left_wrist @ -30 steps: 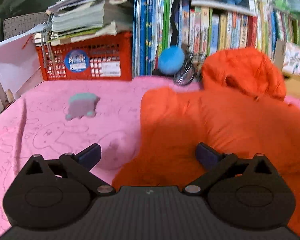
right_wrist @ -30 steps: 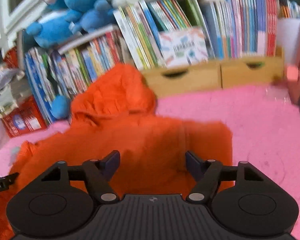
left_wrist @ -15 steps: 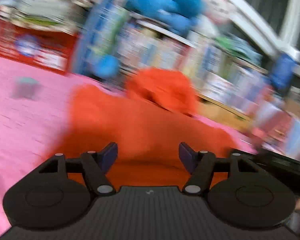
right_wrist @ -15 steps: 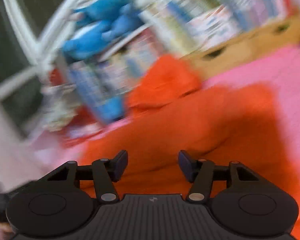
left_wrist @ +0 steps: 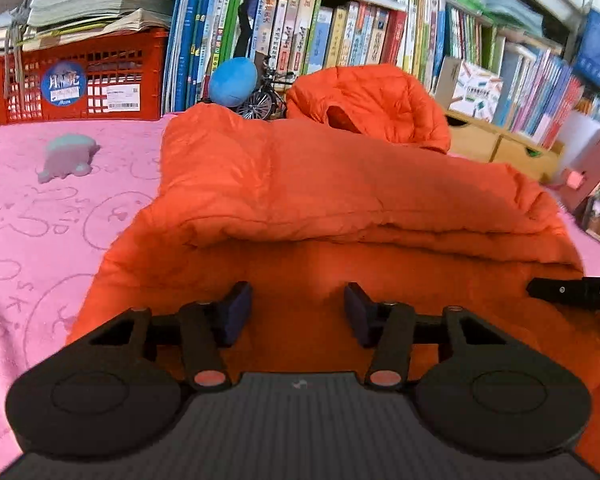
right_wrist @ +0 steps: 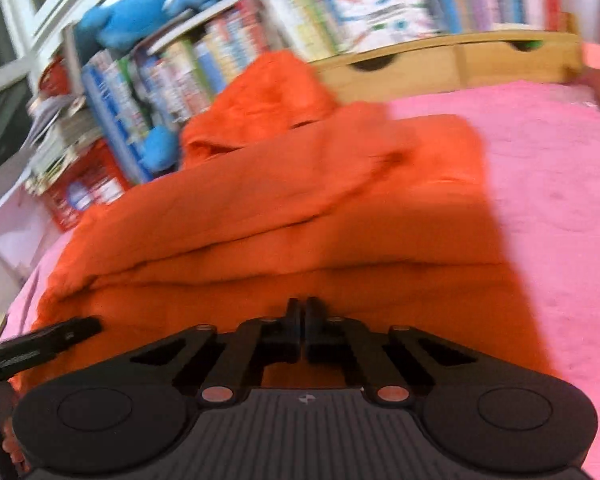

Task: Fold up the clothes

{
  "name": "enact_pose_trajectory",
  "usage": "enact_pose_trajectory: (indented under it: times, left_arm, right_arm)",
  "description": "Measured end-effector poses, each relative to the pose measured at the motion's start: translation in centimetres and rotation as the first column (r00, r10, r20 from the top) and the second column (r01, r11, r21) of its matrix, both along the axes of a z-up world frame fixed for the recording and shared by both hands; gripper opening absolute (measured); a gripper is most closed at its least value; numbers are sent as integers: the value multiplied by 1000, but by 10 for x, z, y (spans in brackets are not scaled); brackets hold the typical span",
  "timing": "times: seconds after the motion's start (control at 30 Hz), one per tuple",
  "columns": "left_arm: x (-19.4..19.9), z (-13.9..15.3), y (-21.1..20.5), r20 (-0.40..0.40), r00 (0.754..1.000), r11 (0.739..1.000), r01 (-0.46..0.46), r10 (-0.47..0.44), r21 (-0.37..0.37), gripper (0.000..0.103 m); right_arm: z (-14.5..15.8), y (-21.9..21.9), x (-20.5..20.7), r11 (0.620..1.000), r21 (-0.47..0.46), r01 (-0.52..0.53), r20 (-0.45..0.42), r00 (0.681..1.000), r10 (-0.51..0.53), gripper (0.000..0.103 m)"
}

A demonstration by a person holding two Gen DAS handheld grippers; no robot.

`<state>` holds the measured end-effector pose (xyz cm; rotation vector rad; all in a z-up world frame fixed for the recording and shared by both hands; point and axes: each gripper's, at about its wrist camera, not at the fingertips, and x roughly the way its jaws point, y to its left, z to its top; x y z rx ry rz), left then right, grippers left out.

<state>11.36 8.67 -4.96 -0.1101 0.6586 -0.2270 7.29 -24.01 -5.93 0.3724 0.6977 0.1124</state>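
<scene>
Left gripper (left_wrist: pixel 297 305): fingers spread wide apart, nothing between them, held low over the near edge of the orange padded hooded jacket (left_wrist: pixel 340 184). Whether the fingertips touch the fabric cannot be told.

Right gripper (right_wrist: pixel 303 316): fingers pressed together with only a thin slit between them, set at the jacket's near edge. Whether a fold of fabric is pinched between them cannot be told; the view is blurred.

The jacket lies on the pink patterned cloth (left_wrist: pixel 40 216) covering the tabletop, its body doubled over so that an upper layer ends in a thick rolled fold across the middle. The hood (left_wrist: pixel 372 100) sits at the far side, against the row of upright books (left_wrist: pixel 332 36).

A red plastic crate (left_wrist: pixel 80 80) stands at the far left.
</scene>
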Motion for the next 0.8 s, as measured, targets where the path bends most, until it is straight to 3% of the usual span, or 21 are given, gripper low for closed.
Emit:
enact_pose_trajectory:
  times: [0.07,0.17,0.3,0.37,0.4,0.43,0.47,0.5,0.53,0.6,0.67,0.73,0.8]
  left_arm:
    - [-1,0,9,8,999,998,-48,48,35,48]
    - [-5,0,28,11,996,996,-89,89,17,48]
    - [-14,3,45,21,987,986,-160,159,44,49]
    - [-19,3,54,18,972,968,-233,233,89,69]
    - [-22,3,62,12,963,959,-269,269,85,72]
    - [-26,4,69,8,955,952,-297,297,72,71]
    - [-29,7,76,11,950,950,-311,311,41,70]
    - [-33,11,81,18,946,946,-323,323,13,70]
    - [-36,17,82,36,946,947,-322,322,-15,70]
    - [-36,34,78,71,958,959,-271,277,-85,70]
    - [-35,50,72,105,968,965,-208,226,-159,80]
    - [-20,65,56,110,984,960,-111,143,-256,86]
    - [1,75,38,99,993,937,-30,69,-347,88]
  right_arm:
    - [-2,-21,-3,999,22,35,4,999,-35,0]
    - [-5,-46,-12,995,59,78,17,997,-79,0]
    - [-7,-61,-22,989,37,145,30,989,-146,0]
    - [-7,-68,-29,984,24,176,36,984,-176,0]
    - [-7,-71,-33,981,22,192,38,980,-193,2]
    - [-6,-75,-38,978,18,207,46,977,-207,6]
    - [-4,-77,-42,974,-1,227,56,973,-226,18]
    - [-1,-78,-47,969,-21,247,66,967,-245,49]
    - [4,-77,-50,966,-43,255,85,964,-251,67]
    - [16,-73,-55,967,-66,247,138,962,-236,67]
    - [31,-63,-56,976,-67,205,199,962,-188,68]
    - [46,-41,-49,979,-133,152,273,955,-112,83]
    - [58,-9,-35,961,-259,99,341,940,-5,94]
